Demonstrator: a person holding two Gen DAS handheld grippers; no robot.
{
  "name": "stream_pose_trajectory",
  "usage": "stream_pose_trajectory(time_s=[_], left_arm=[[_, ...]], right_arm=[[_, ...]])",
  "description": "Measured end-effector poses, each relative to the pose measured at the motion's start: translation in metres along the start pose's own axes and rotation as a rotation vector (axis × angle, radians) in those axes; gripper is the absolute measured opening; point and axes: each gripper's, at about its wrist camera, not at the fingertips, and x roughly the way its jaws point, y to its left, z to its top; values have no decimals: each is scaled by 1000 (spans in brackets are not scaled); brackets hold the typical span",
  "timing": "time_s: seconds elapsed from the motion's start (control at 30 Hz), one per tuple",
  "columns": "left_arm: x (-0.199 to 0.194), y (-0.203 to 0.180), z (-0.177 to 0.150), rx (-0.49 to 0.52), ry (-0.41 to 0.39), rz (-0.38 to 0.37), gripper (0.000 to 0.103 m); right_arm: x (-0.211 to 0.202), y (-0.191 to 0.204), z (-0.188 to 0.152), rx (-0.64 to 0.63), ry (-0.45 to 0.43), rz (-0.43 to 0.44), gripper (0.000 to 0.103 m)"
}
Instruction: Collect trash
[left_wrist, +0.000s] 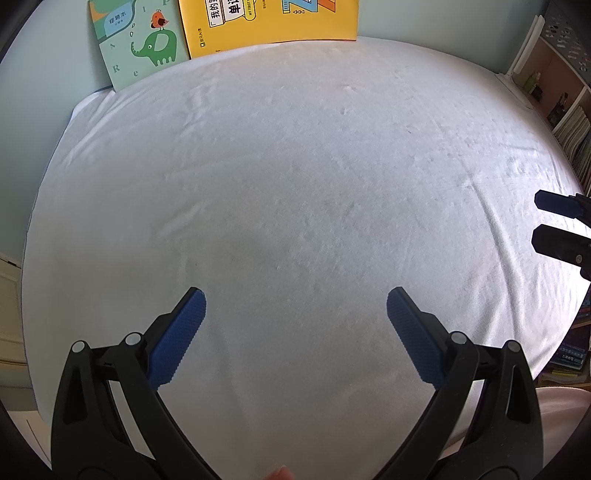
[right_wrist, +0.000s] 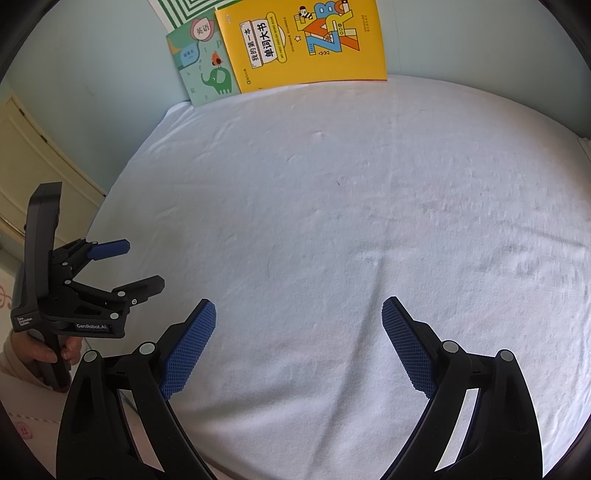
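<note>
Both tools, the left tool and right tool, hung with fingers apart and empty over the white-covered counter. No trash showed anywhere; two books leaned behind. Best judged: scan wider before reaching.

1. Pale pinkish fleck lies on the far part of the white cloth; I cannot identify it.
2. Thin dark speck lies nearer me, slightly right of it, apart.

White-covered table, yellow book, green elephant book at back edge
</note>
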Motion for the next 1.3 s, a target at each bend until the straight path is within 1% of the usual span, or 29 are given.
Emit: stream_pose_trajectory(time_s=[0.13, 0.4, 0.67, 1.3], left_arm=[[-3, -1, 0, -9, -16, -19, 96], [-4, 0, 1, -31, -32, -7, 96], [-8, -2, 1, -18, -56, -5, 96], [-7, 5, 2, -27, -58, 15, 96]], right_arm=[[-1, 0, 0, 1, -1, 0, 91], [0, 0, -2, 6, 0, -3, 91], [0, 1, -4, 7, -1, -4, 91], [3, 4, -1, -3, 11, -5, 91]])
